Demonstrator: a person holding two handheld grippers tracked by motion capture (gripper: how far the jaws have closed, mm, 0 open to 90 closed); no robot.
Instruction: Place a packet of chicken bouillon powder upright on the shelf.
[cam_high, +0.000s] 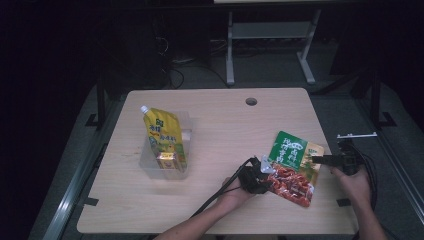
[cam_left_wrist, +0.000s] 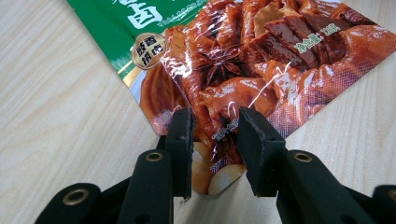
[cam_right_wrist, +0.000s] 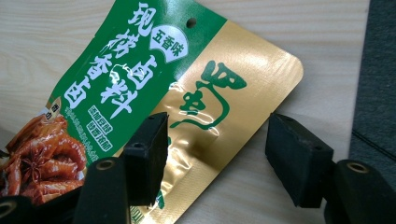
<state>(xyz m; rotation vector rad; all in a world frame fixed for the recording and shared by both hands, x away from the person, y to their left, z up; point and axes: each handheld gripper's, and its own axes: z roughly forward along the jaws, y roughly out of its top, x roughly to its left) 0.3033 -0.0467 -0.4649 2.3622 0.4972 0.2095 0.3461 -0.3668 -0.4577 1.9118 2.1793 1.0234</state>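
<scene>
Lying flat near the right front edge of the table (cam_high: 210, 210), the seasoning packet (cam_high: 295, 165) was the thing I had both tools on, its green and gold top toward the far side and its red printed end toward me. My left gripper (cam_left_wrist: 215, 135) had its jaws drawn in on the packet's bottom corner, the pads pinching the film there, I judged so as to anchor that end and keep the slick pouch from sliding on the wood. My right gripper (cam_right_wrist: 217, 149) stood with jaws well apart, straddling the gold side edge; neither pad pressed on it, so it held nothing yet and seemed lined up for a second grip. Well apart to the left, a yellow spout pouch (cam_high: 162, 135) stood upright in a clear plastic bin (cam_high: 184, 120), with a small box (cam_high: 166, 161) propped in front of it.
</scene>
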